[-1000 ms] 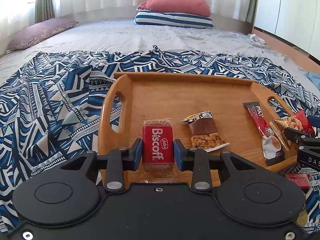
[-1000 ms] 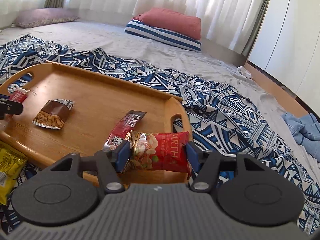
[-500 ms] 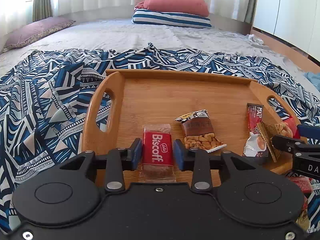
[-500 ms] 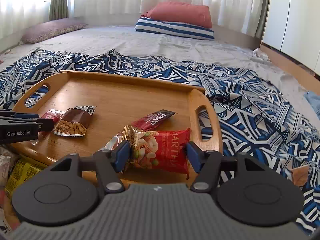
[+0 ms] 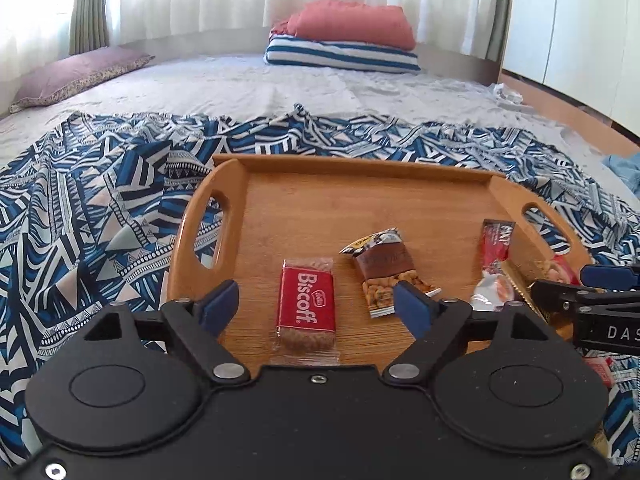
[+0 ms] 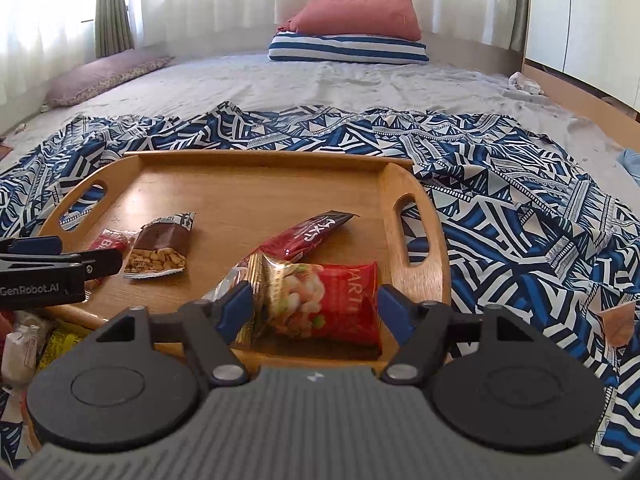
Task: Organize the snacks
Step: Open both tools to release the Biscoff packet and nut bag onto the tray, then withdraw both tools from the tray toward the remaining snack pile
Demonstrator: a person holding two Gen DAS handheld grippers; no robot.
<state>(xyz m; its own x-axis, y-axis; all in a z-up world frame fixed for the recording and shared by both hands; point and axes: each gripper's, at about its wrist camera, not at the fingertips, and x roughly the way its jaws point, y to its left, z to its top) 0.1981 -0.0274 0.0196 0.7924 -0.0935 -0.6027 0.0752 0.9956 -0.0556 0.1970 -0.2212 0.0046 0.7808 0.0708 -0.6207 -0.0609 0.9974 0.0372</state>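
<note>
A wooden tray lies on a patterned blue cloth. My left gripper is open, its pads apart on either side of the red Biscoff pack, which lies flat on the tray. A peanut pack and a red coffee stick lie to its right. In the right wrist view my right gripper has its blue pads against both sides of a red nut bag resting at the tray's near right edge, over the coffee stick.
The blue cloth covers a grey mattress with pillows at the far end. Several loose snack packs, one yellow, lie off the tray at its near left in the right wrist view. A wardrobe stands at the right.
My left gripper opened and let go of the Biscoff pack, which now lies on the tray. The right gripper swung left and lowered the nut bag onto the tray.
</note>
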